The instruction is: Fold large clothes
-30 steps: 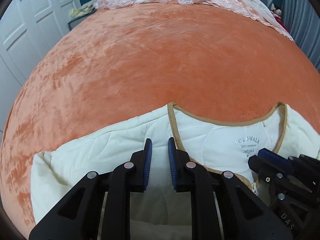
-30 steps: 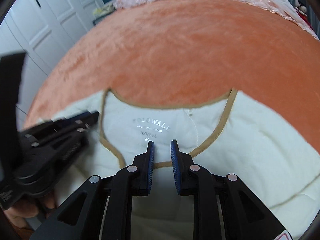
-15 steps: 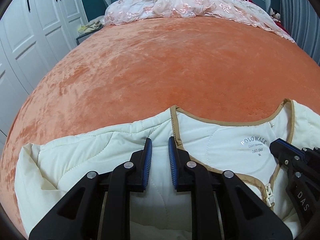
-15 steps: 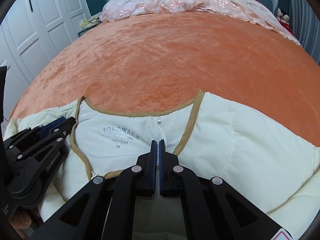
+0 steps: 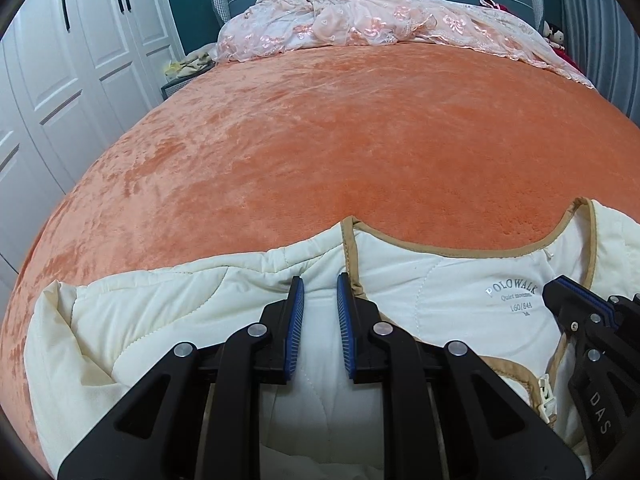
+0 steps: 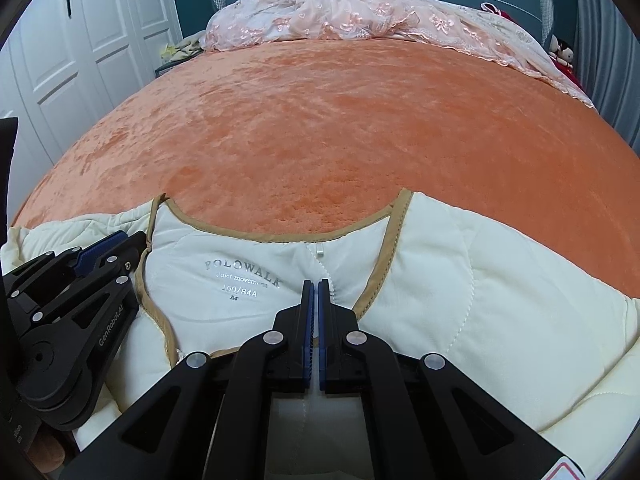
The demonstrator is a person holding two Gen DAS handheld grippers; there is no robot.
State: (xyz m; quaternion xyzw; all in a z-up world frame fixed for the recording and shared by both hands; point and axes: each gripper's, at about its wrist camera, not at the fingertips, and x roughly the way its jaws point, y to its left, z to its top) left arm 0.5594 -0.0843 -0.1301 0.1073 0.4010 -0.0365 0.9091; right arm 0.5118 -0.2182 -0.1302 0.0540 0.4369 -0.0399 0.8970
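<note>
we see the cream quilted jacket (image 6: 460, 280) lying along the near edge of the orange bed (image 6: 340, 120), its tan-trimmed neckline open toward the headboard. our left gripper (image 5: 320, 292) holds its jaws apart over the left shoulder, while our right gripper (image 6: 313, 286) is pinched closed on the jacket just beside the collar trim. beyond the collar the orange cover runs bare up to the pink lace bedding (image 5: 380, 24) at the far edge.

The jacket (image 6: 460, 304) lining reads "POLOWALK", "Quiet movement", "160/84A", "M". The left gripper (image 6: 116, 246) bears "GenRobot.AI". The right gripper (image 5: 576, 292) shows "DAS". Red signs top the wardrobe (image 5: 92, 20), unreadable.
</note>
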